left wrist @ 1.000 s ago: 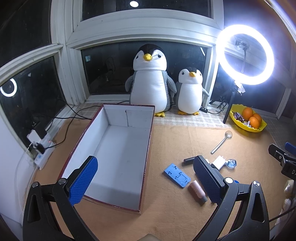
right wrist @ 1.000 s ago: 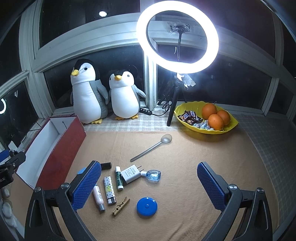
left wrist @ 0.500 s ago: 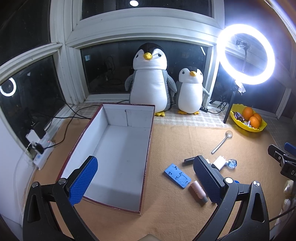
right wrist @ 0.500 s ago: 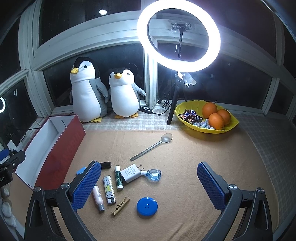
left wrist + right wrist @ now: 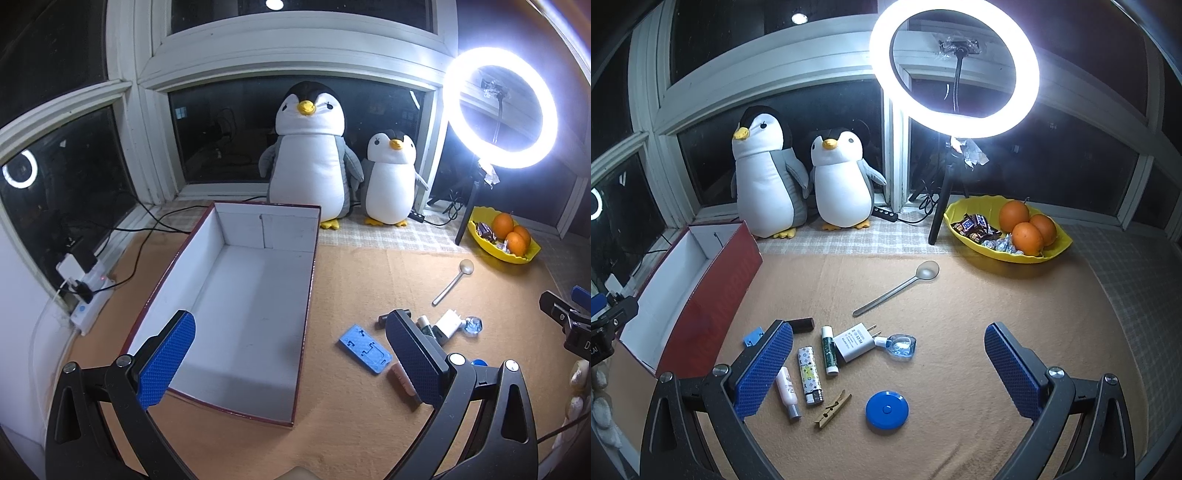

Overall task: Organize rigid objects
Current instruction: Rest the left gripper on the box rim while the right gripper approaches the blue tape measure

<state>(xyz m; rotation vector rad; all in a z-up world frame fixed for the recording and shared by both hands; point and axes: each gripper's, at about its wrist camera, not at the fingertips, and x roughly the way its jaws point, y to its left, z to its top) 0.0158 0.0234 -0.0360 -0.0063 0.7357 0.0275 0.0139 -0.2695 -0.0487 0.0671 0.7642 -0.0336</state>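
A red box with a white inside (image 5: 236, 295) lies open on the tan mat; it also shows in the right wrist view (image 5: 701, 291). Right of it lie small objects: a blue phone stand (image 5: 365, 348), a white charger (image 5: 854, 341), a patterned lighter (image 5: 809, 373), a lip balm tube (image 5: 829, 350), a small pink bottle (image 5: 786, 391), a wooden clothespin (image 5: 833, 403), a blue round tape measure (image 5: 887, 409), a clear blue bottle (image 5: 900, 345), a dark tube (image 5: 802, 324) and a metal spoon (image 5: 899, 287). My left gripper (image 5: 291, 354) is open above the box's near end. My right gripper (image 5: 888, 363) is open above the objects.
Two plush penguins (image 5: 308, 155) (image 5: 390, 181) stand at the window. A ring light on a tripod (image 5: 955, 70) stands at the back. A yellow bowl with oranges and sweets (image 5: 1008, 230) sits at the back right. A power strip with cables (image 5: 88, 295) lies left of the box.
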